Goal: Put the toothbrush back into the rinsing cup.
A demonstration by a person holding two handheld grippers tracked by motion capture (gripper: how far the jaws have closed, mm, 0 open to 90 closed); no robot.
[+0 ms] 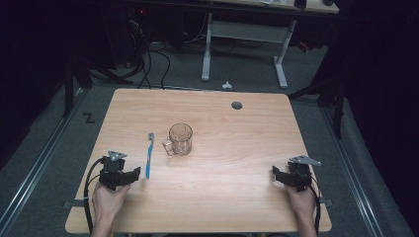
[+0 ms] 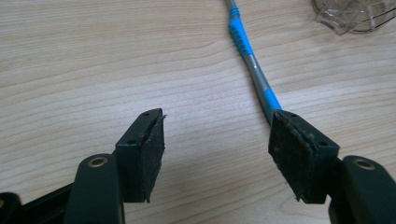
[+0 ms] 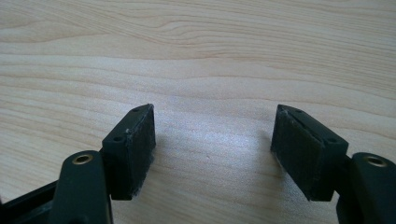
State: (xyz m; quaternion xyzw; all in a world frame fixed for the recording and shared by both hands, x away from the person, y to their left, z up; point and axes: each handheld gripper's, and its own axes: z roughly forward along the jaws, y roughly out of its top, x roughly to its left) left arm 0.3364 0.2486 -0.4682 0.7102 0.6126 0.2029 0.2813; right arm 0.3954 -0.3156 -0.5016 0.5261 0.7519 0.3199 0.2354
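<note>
A blue and grey toothbrush [image 1: 148, 155] lies flat on the wooden table [image 1: 237, 148], head pointing away, just left of a clear glass mug [image 1: 179, 139] standing upright. My left gripper [image 1: 129, 174] rests on the table at the near left, open, its right jaw beside the toothbrush's [image 2: 247, 51] handle end; nothing sits between the pads. A corner of the mug [image 2: 355, 16] shows at the top right of the left gripper view. My right gripper [image 1: 277, 174] rests open at the near right over bare wood [image 3: 210, 70], far from both objects.
A round grommet hole [image 1: 237, 105] sits near the table's far edge. Beyond the table stand a white desk frame [image 1: 244, 44] and cables on the grey floor. A person's hands hold both grippers at the near edge.
</note>
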